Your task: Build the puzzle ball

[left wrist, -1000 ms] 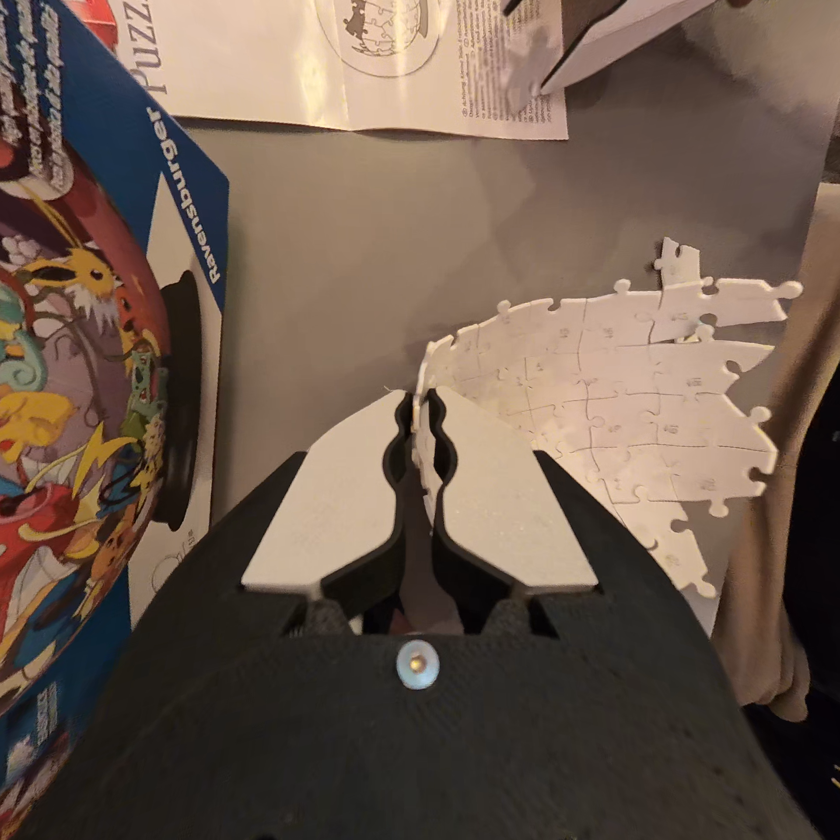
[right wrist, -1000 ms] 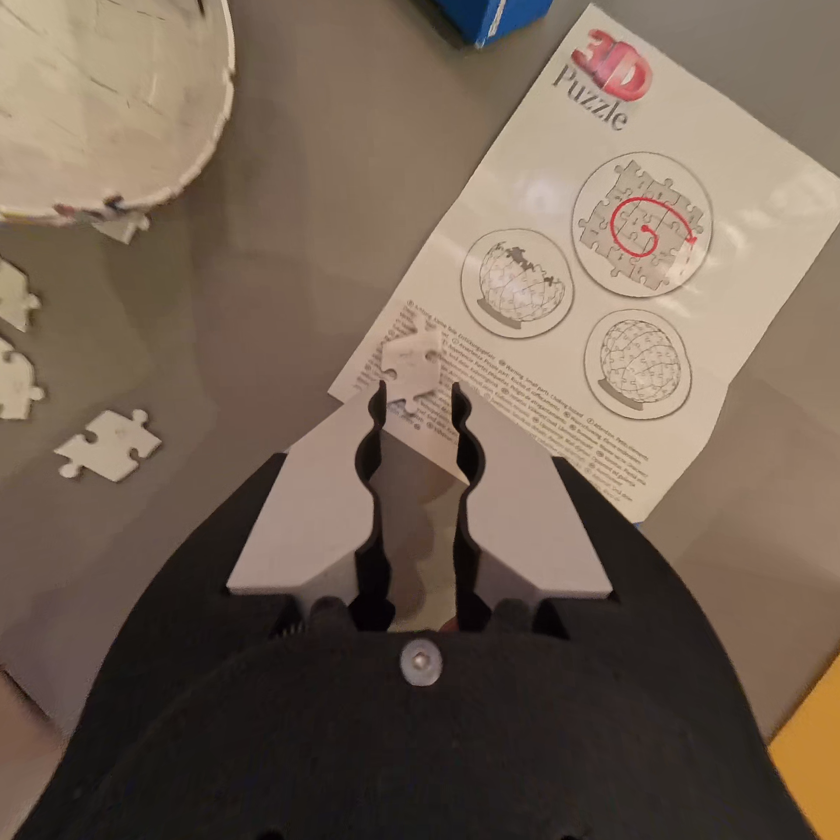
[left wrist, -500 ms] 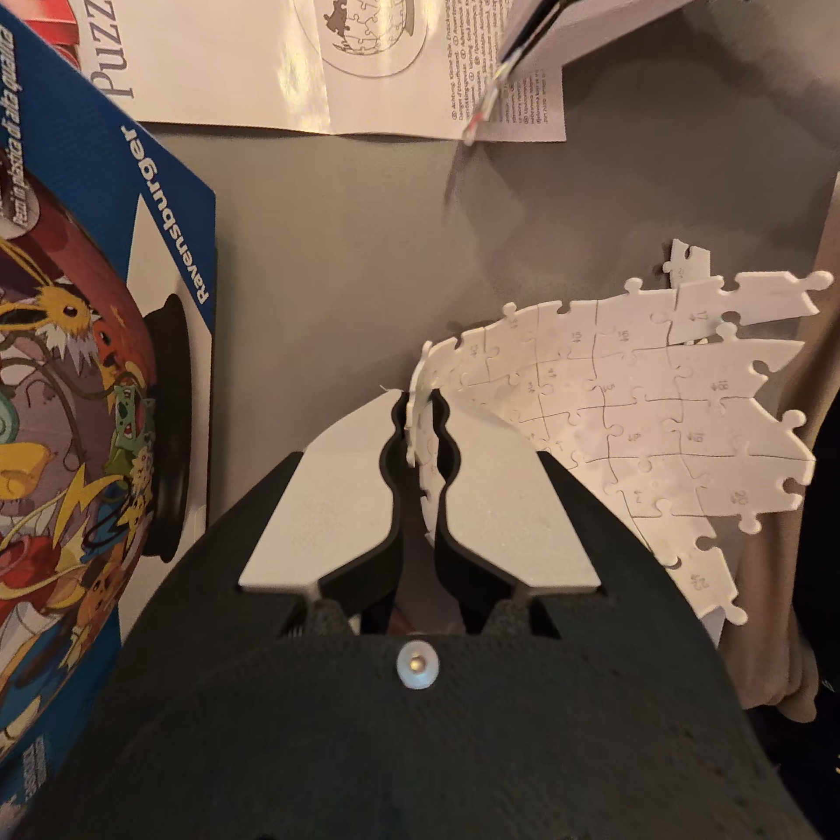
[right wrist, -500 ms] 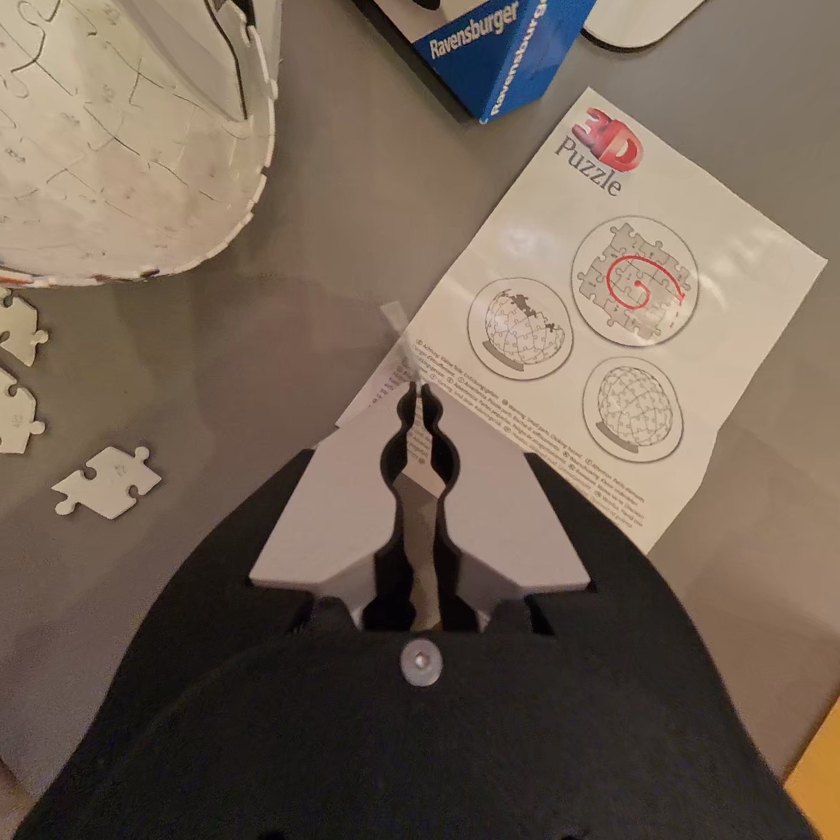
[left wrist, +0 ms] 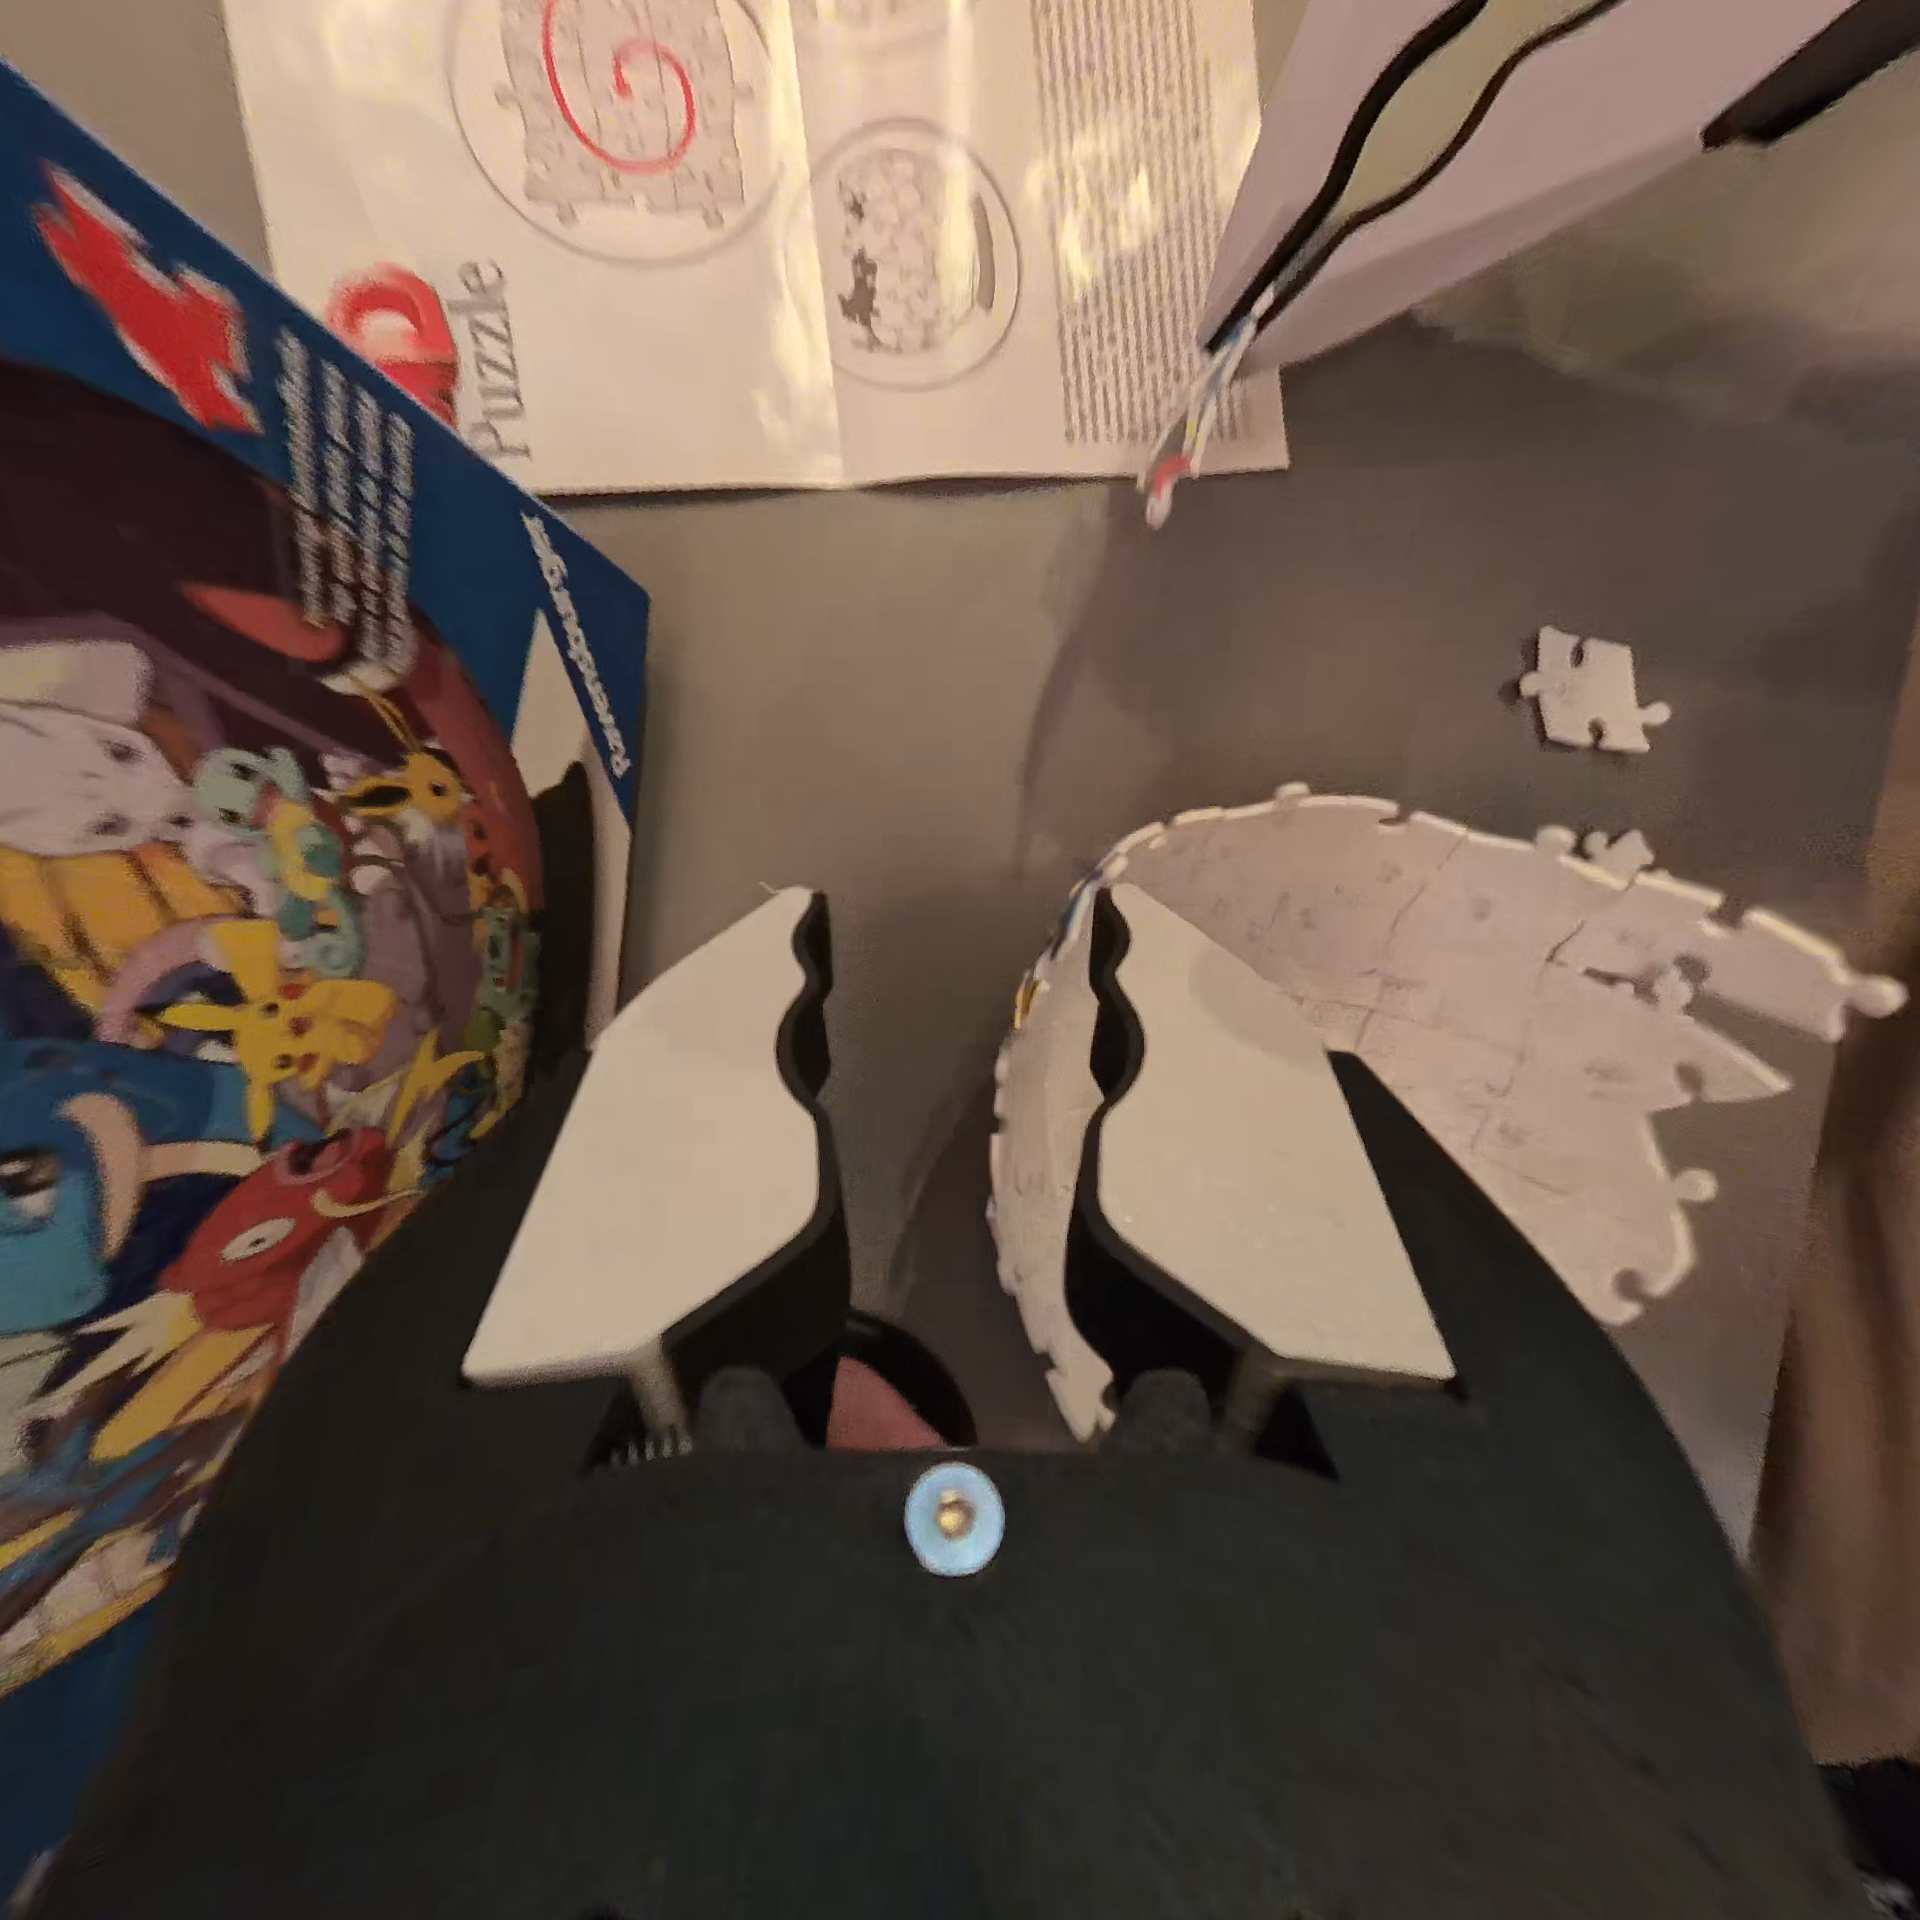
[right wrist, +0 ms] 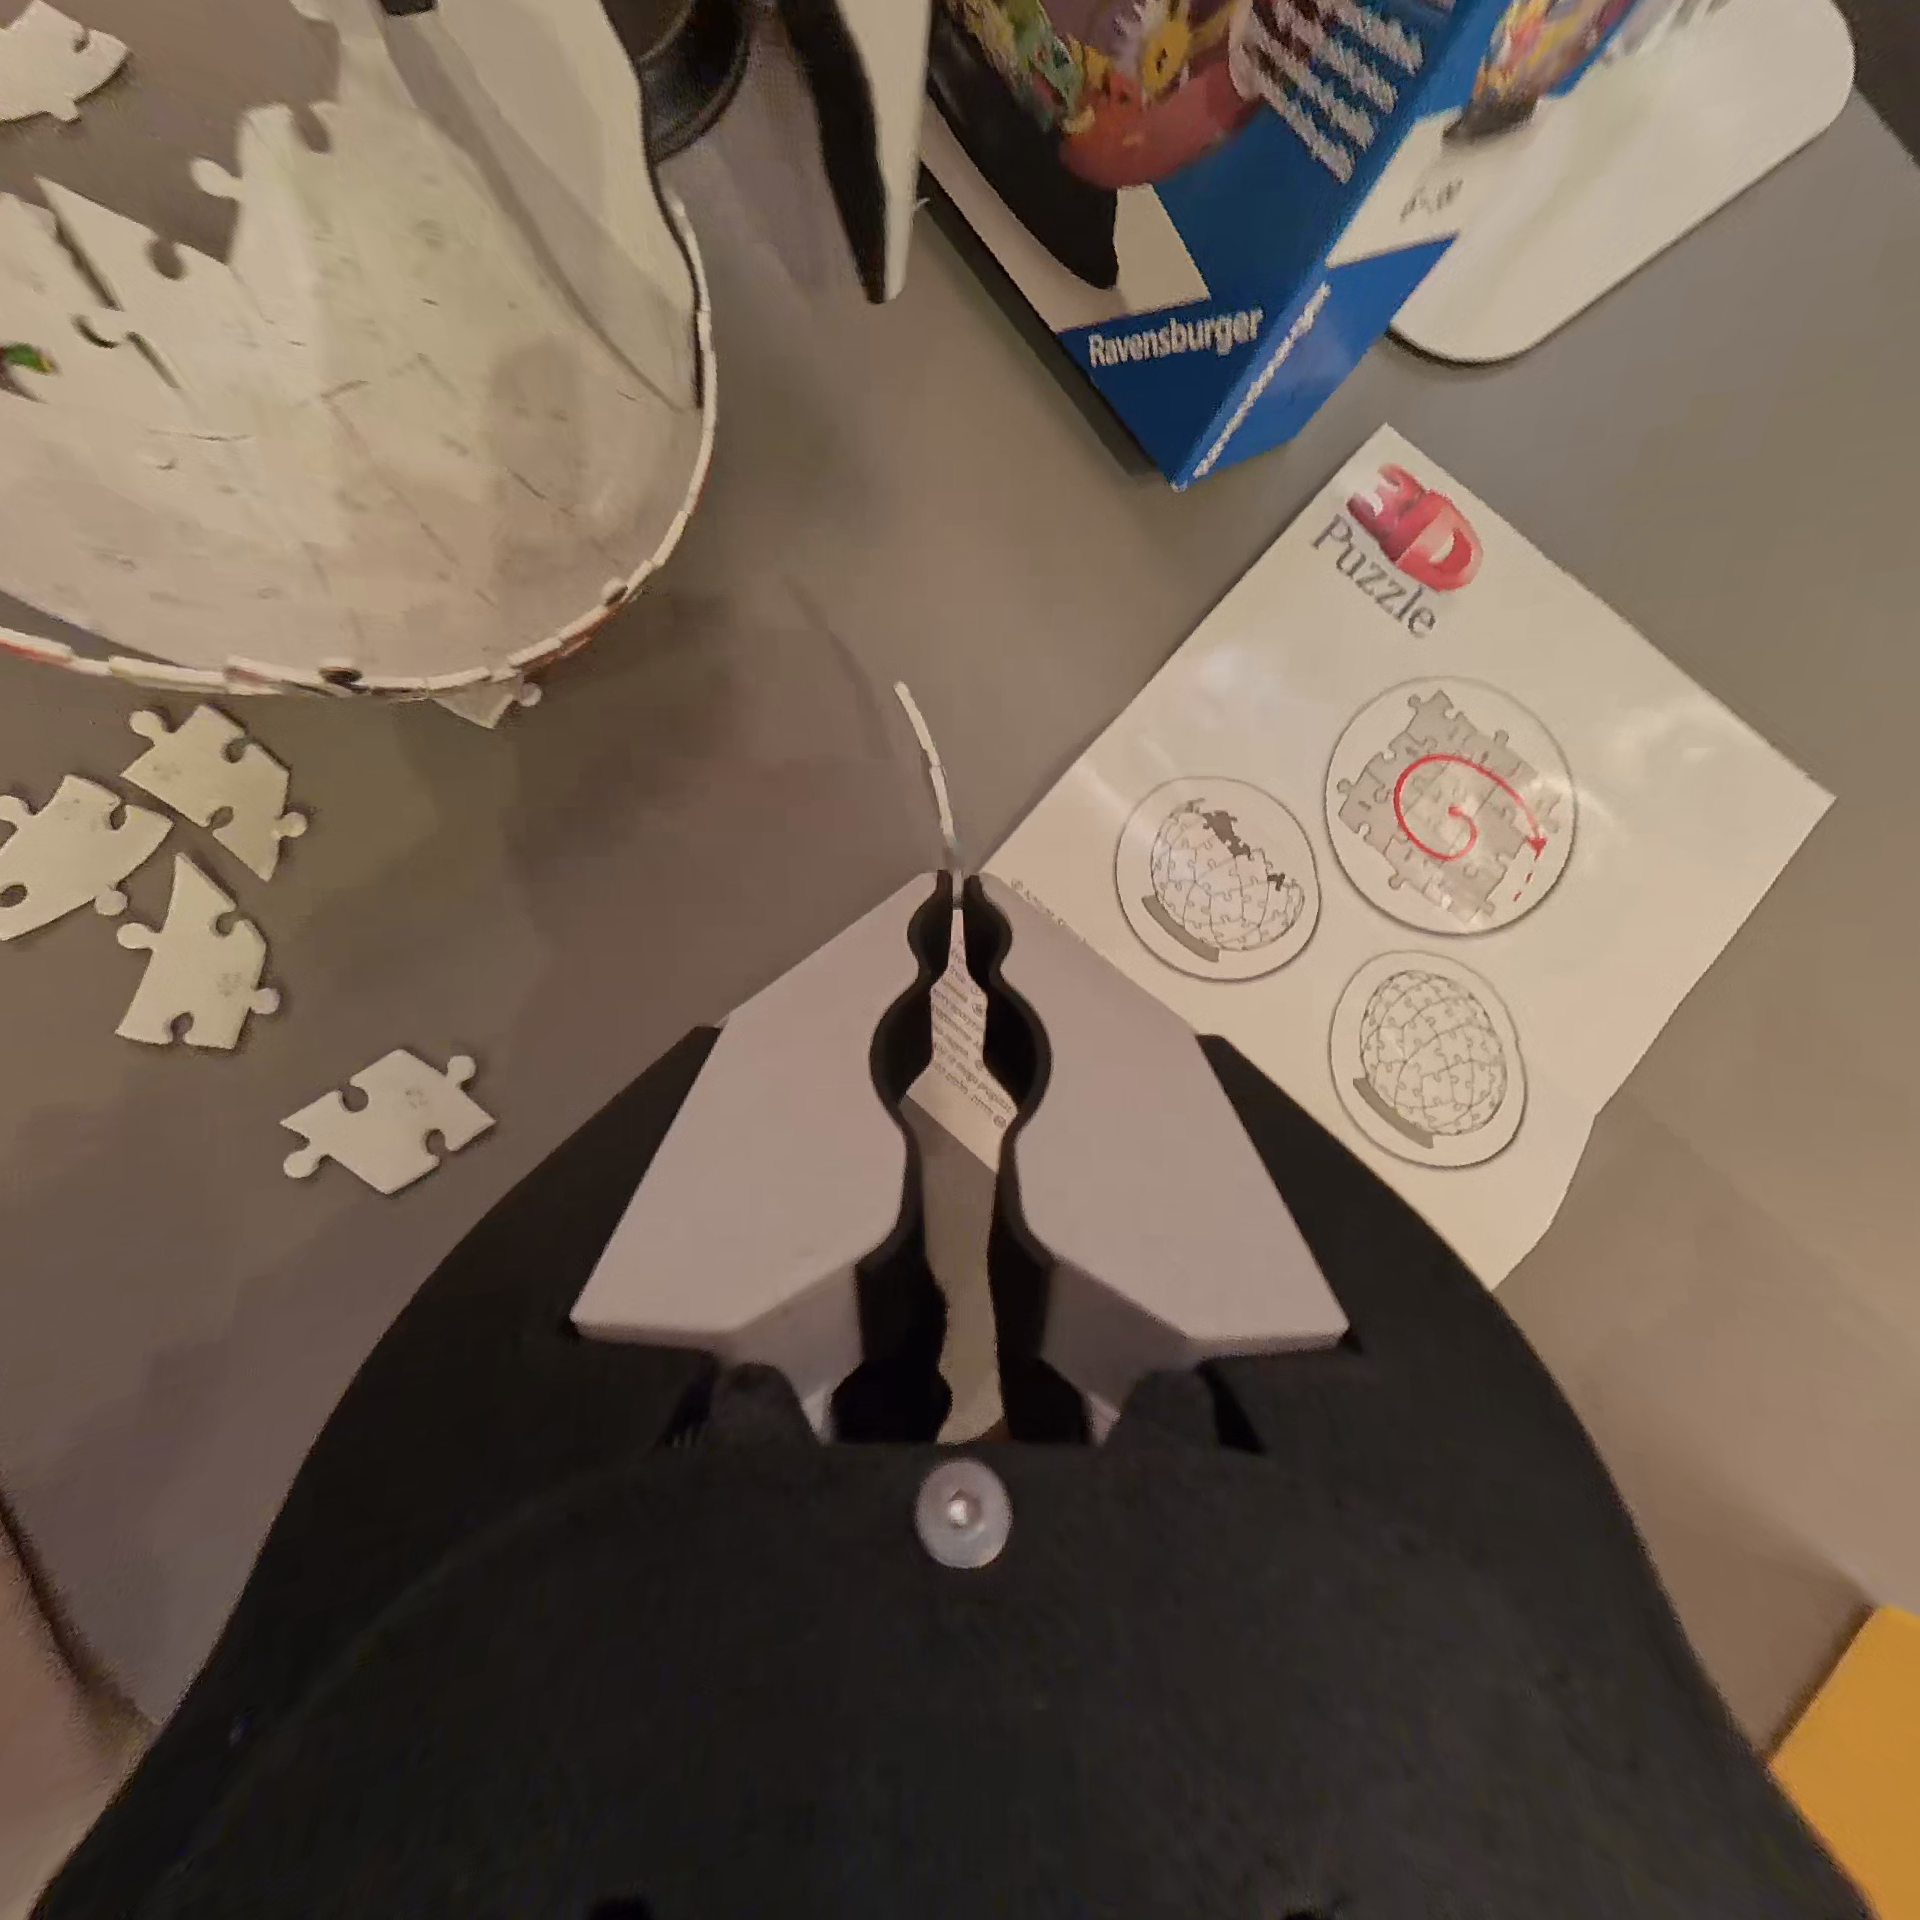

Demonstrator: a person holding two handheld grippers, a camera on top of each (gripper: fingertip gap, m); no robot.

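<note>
**Carrying a piece to the half-built ball**

Right gripper [right wrist: 957,883] pinched on a curved puzzle piece [right wrist: 933,774], edge-on. Left gripper [left wrist: 956,914] spread wide, empty, right finger against partial puzzle shell [left wrist: 1455,987] on grey table [left wrist: 883,707]. Best re-clamp shell rim before pressing tabs in.

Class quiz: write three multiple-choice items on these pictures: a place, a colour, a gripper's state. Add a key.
1. In the left wrist view, the puzzle box lies: A left of the left gripper; B right of it; C between its jaws.
2. The half-built shell has an inner face that is: A black; B white; C red.
3. The right gripper is: A open, empty; B shut on the box; C shut on a puzzle piece.
Key: 1A, box fills the left edge; 2B, plain white inside; 3C, jaws pinch the piece edge-on.
</note>
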